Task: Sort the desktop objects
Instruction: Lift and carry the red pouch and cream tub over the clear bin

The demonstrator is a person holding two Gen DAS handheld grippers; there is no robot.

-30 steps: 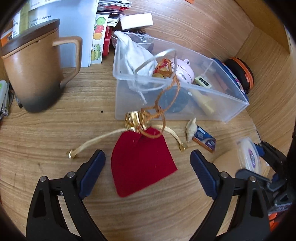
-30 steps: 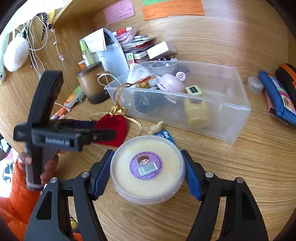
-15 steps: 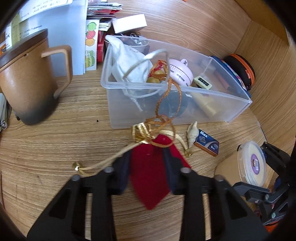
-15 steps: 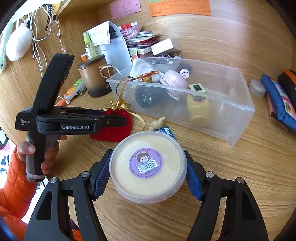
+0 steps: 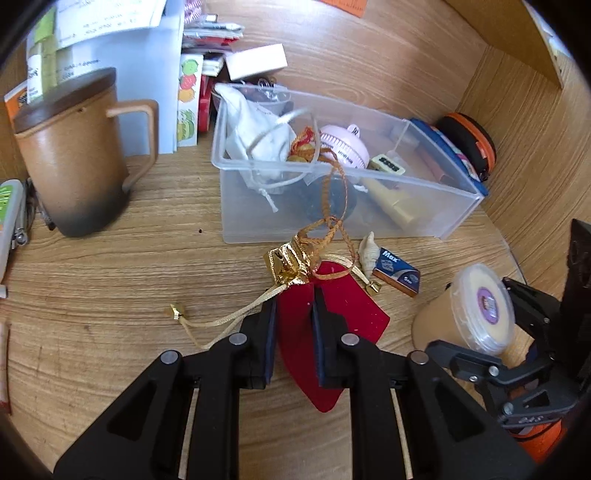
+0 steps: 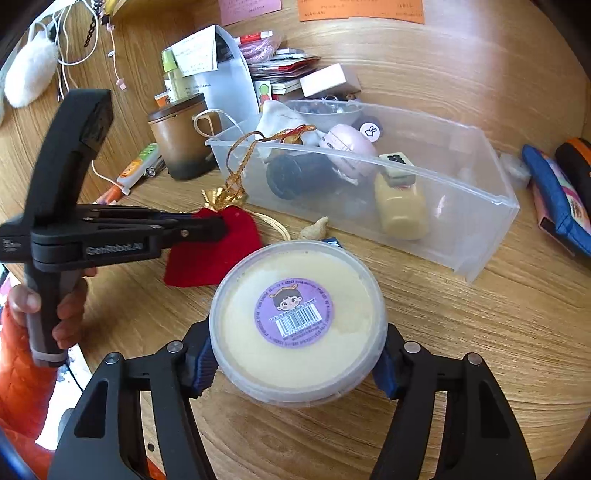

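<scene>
nearest us, the right tongs (image 6: pixel 295 363) are closing on a round lidded tub (image 6: pixel 297 319); the left tongs (image 5: pixel 294 321) pinch the red velvet pouch (image 5: pixel 332 314) on the wood-grain counter (image 5: pixel 110 280), before the clear bin (image 5: pixel 424 206). only the right view shows wall notes (image 6: pixel 360 9).

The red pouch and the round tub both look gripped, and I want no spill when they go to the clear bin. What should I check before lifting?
1. Left gripper shut on the red pouch: ok.
2. Right gripper on the round tub: jaws closing, pads at its sides; firm hold: cannot tell.
3. Tub lid seated: ok, it looks flush.
4. Pouch's gold cord free: not ok, it trails on the desk and may drag.
5. Orange cord draped over the clear bin wall near the pouch's neck: cannot tell if attached.
6. Room in the bin: ok, right end bare.
</scene>
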